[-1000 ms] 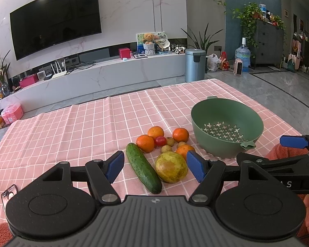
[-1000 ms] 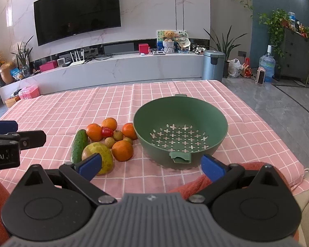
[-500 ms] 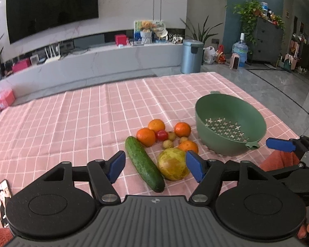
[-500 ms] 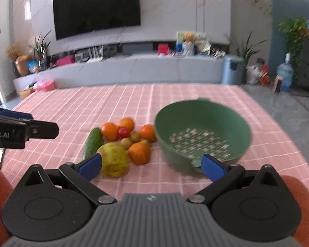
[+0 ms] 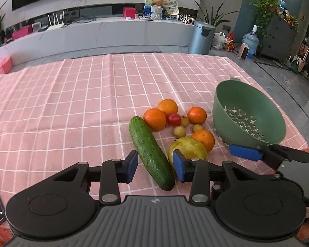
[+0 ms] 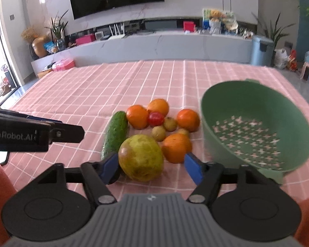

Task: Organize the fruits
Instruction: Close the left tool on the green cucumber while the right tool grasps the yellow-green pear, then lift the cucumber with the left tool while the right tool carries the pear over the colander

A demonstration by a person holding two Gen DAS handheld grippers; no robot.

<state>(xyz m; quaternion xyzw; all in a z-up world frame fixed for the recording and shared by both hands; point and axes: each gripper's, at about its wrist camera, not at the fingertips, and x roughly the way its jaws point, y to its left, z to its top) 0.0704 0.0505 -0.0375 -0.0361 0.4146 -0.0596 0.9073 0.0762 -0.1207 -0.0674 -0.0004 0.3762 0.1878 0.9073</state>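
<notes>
Now both jaw pairs are closing: left gripper (image 5: 155, 168) around the firm, slick cucumber's (image 5: 150, 152) near end, right gripper (image 6: 150, 169) around the heavy mango's (image 6: 141, 157) middle, neither touching yet.

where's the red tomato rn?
In both wrist views the small red tomato sits mid-cluster on the pink checked tablecloth, touching two oranges on its left; the green perforated colander stands to its right.

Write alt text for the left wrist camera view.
The left gripper, jaws closing, straddles the near end of a cucumber on a pink checked tablecloth; beside it lie oranges, smaller fruit, and an empty green colander.
</notes>
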